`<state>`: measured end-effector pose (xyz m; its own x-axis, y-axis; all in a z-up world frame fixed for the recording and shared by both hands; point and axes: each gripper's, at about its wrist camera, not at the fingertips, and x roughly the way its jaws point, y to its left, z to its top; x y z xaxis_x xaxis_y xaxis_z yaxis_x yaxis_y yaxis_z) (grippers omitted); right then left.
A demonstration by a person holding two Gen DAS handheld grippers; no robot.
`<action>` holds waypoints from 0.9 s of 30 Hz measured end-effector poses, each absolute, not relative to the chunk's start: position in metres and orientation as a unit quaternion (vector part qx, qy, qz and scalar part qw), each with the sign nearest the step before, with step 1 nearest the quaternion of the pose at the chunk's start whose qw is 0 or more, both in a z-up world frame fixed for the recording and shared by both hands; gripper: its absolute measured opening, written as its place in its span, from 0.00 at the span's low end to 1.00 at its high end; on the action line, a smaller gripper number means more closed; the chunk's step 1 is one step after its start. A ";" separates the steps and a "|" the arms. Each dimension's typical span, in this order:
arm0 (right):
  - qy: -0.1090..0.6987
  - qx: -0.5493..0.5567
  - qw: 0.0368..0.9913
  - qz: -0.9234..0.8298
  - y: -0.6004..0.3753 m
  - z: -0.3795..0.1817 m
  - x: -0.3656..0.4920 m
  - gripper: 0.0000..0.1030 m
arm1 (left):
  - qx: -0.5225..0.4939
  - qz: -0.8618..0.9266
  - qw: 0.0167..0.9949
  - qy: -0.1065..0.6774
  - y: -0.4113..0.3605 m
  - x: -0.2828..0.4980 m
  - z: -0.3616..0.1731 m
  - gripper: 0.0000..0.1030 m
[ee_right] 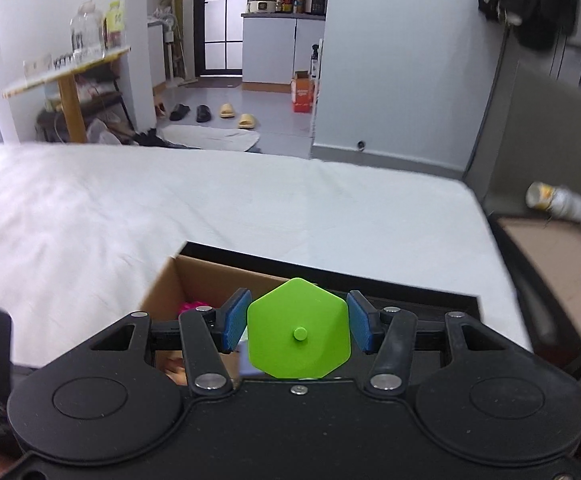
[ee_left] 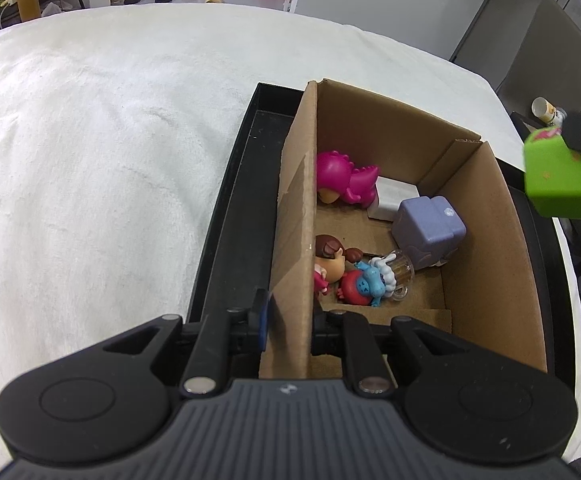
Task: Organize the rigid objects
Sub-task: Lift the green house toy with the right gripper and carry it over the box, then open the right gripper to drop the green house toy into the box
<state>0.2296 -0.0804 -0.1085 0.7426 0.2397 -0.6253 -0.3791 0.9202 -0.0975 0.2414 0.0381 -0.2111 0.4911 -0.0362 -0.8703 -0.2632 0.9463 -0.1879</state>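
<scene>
Over the cardboard box (ee_left: 486,248) on the white bed (ee_left: 110,140) | right gripper (ee_right: 297,326) clamps green hexagonal toy (ee_right: 298,330), held above box's right edge | left gripper (ee_left: 290,320) pinches box's left wall | figurines (ee_left: 346,178) lie inside box

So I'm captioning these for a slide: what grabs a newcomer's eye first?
The bright green hexagonal toy, clamped between the blue pads of the right hand-held gripper above the cardboard box. Next, that box's colourful jumble: a pink dinosaur figure at the back, a lilac cube toy mid-right. The left hand-held gripper pinches the box's left wall.
</scene>
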 end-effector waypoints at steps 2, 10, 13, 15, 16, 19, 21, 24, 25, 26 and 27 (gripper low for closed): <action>0.330 -0.085 0.923 0.177 -0.081 -0.109 0.235 0.50 | -0.149 0.067 0.851 0.500 0.038 0.241 -0.211 0.16; 0.377 -0.014 0.901 0.214 -0.074 -0.123 0.257 0.50 | -0.151 0.067 0.851 0.499 0.038 0.240 -0.212 0.16; 0.394 0.006 0.891 0.223 -0.072 -0.130 0.263 0.50 | -0.153 0.068 0.851 0.499 0.039 0.240 -0.212 0.16; 0.402 0.013 0.888 0.225 -0.069 -0.134 0.265 0.50 | -0.153 0.068 0.850 0.499 0.039 0.240 -0.212 0.16; 0.404 0.013 0.887 0.225 -0.067 -0.136 0.266 0.50 | -0.155 0.068 0.850 0.499 0.039 0.240 -0.212 0.16; 0.413 0.012 0.882 0.228 -0.063 -0.142 0.272 0.50 | -0.157 0.068 0.850 0.499 0.039 0.241 -0.213 0.16; 0.418 0.007 0.879 0.227 -0.058 -0.147 0.273 0.50 | -0.158 0.068 0.850 0.499 0.039 0.241 -0.213 0.16; 0.424 0.002 0.877 0.227 -0.051 -0.154 0.277 0.50 | -0.159 0.068 0.849 0.499 0.039 0.241 -0.213 0.16; 0.424 0.000 0.877 0.227 -0.049 -0.156 0.278 0.50 | -0.159 0.068 0.849 0.499 0.039 0.241 -0.213 0.16; 0.426 0.001 0.876 0.228 -0.047 -0.157 0.279 0.50 | -0.159 0.068 0.849 0.499 0.039 0.241 -0.213 0.16; 0.429 0.001 0.874 0.230 -0.045 -0.159 0.281 0.51 | -0.159 0.068 0.849 0.499 0.039 0.241 -0.213 0.16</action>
